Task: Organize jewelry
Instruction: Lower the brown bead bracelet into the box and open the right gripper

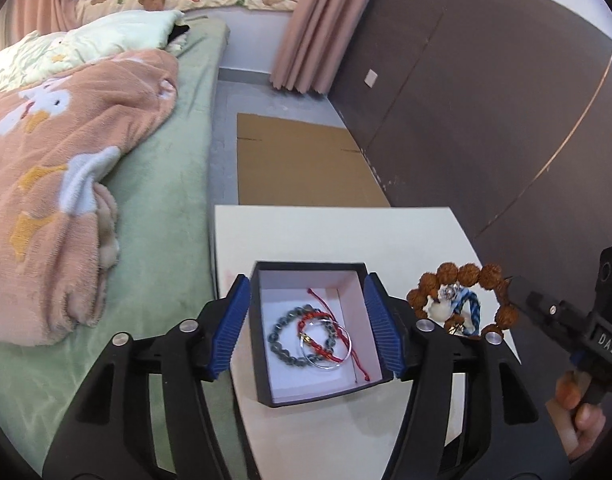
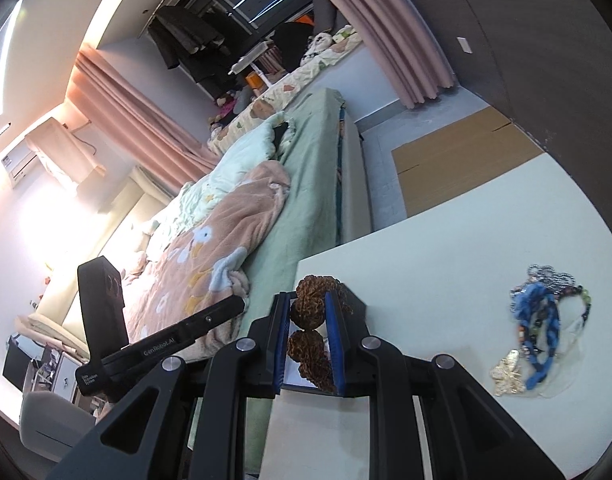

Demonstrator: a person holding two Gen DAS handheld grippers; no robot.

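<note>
You are bracing the black jewelry box (image 1: 320, 332) with your left gripper (image 1: 306, 330), its blue pads spread wide at the box's 9 and 3 o'clock walls; whether they are pressing or only flanking it, you cannot tell from here. Inside the box are lying a grey bead bracelet (image 1: 293, 334), a red cord (image 1: 330, 334) and a silver bangle (image 1: 330, 346). Your right gripper (image 2: 309, 336) is clamped on the brown seed bracelet (image 1: 462, 296), holding it off the white table (image 1: 406, 236) at the box's 3 o'clock.

The pinch is catching only a few knobbly beads (image 2: 310, 322), so a quick swing could be rolling them out of the pads. The hanging loop is sitting near the box's right wall and your left finger; carrying it across low risks snagging either and tipping the box. Beneath it, the blue braided piece (image 2: 540, 340) and gold charm (image 2: 508, 374) are waiting, and a dangling loop could be dragging them along.
</note>
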